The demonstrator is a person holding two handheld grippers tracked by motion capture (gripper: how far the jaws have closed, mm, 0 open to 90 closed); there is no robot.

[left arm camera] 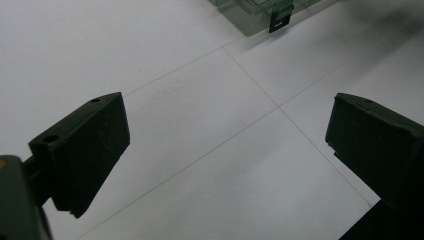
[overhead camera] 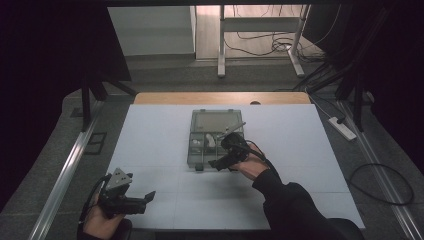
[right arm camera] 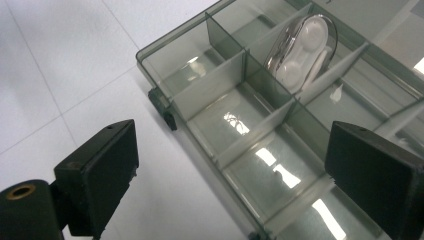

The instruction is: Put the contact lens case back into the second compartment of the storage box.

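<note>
Your right gripper [overhead camera: 225,161] hovers at the near edge of the clear grey plastic compartment box [overhead camera: 216,137] with its lid open. Your left gripper [overhead camera: 131,199] sits well nearer you, left of it, over the white bench [overhead camera: 300,150].

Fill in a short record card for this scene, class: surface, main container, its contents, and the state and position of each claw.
Surface: white table top marked with thin grid lines
Container: clear grey compartment box, lid open, divided by partitions
Contents: white contact lens case leaning in one compartment; nearer compartments look empty
Latch: small dark clip on the box's front edge
Left claw: open, holding nothing, at the near left of the table, apart from the box
Right claw: open, holding nothing, at the box's near edge
</note>
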